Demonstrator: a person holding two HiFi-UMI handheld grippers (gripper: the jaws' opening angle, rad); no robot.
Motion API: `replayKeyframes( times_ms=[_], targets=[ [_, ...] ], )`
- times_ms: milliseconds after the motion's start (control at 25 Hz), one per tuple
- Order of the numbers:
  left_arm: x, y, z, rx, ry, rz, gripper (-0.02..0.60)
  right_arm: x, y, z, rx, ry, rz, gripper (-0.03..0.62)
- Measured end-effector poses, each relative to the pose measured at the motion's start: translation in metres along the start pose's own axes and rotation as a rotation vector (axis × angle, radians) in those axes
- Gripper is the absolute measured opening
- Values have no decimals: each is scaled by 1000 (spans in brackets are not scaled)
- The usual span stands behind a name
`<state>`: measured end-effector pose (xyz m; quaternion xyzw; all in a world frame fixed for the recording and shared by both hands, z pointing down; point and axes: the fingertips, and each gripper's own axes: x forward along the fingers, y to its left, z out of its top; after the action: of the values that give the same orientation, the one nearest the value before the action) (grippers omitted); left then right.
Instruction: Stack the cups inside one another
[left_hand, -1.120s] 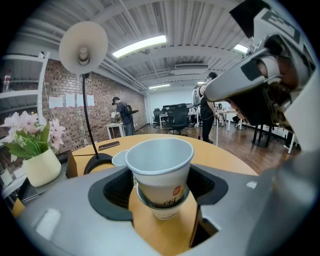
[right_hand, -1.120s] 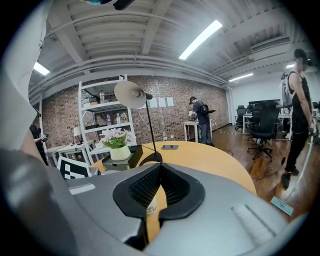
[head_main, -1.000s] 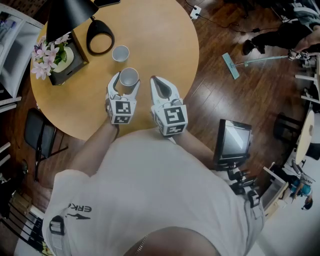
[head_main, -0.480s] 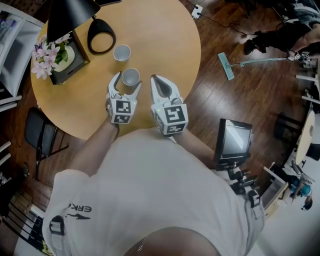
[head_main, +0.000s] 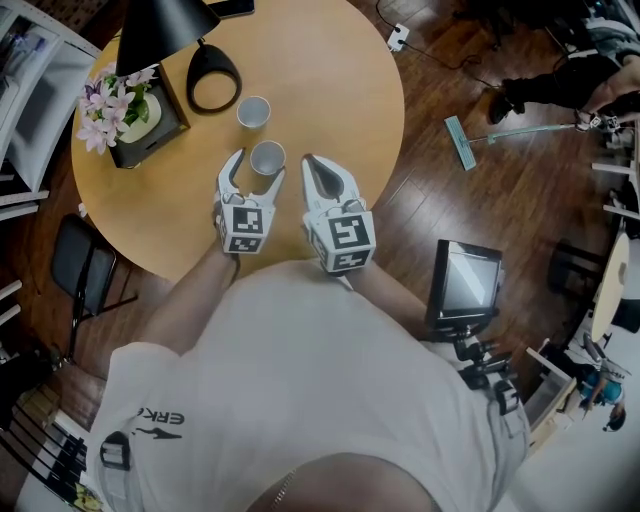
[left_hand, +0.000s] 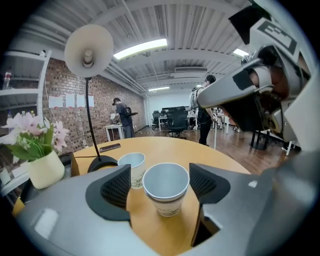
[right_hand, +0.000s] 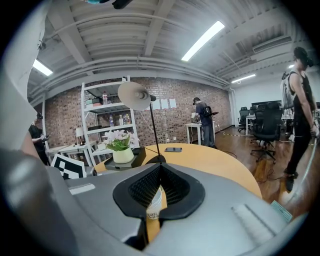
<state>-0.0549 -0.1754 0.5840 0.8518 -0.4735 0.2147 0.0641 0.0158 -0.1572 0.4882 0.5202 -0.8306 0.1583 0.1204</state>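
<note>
— On the round wooden surface (head_main: 330, 80), where are the cups sitting?

— The near white paper cup (head_main: 267, 157) is standing upright between the arms of the left tongs (head_main: 257, 168). Those tongs are gaping wide. In the left gripper view the pads are standing clear of the cup's wall on both sides, so nothing is gripping it. The far white paper cup (head_main: 253, 111) is standing just beyond it and a little to the left, near the black lamp base (head_main: 213, 78), apart from the first cup.

— And the right tongs?

— The right tongs (head_main: 312, 165) are being held just right of the near cup, pressed fully together and carrying nothing.

— So how far is the stacking getting on?

— As I am judging it, the two cups in sight are sitting separately, mouths up, neither inside the other, so that nesting is not yet done. A band below the near cup's rim may be hinting at another cup already nested in it, but I cannot tell. What is remaining, I am guessing, is closing on one cup, lifting it and lowering it into the other.
</note>
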Motion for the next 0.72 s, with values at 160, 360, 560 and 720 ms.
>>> replayKeyframes(
  times_ms=[160, 360, 560, 720],
  targets=[
    [-15, 6, 26, -11, -57, 39, 363, -5, 7, 12, -17, -28, 22, 14],
    [-37, 11, 54, -16, -132, 80, 288, -14, 18, 24, -36, -60, 37, 14],
    [-60, 16, 76, -11, -194, 111, 179, -24, 28, 35, -57, -89, 39, 14],
    [-75, 24, 88, -8, -222, 149, 56, -30, 35, 39, -67, -101, 33, 14]
  ],
)
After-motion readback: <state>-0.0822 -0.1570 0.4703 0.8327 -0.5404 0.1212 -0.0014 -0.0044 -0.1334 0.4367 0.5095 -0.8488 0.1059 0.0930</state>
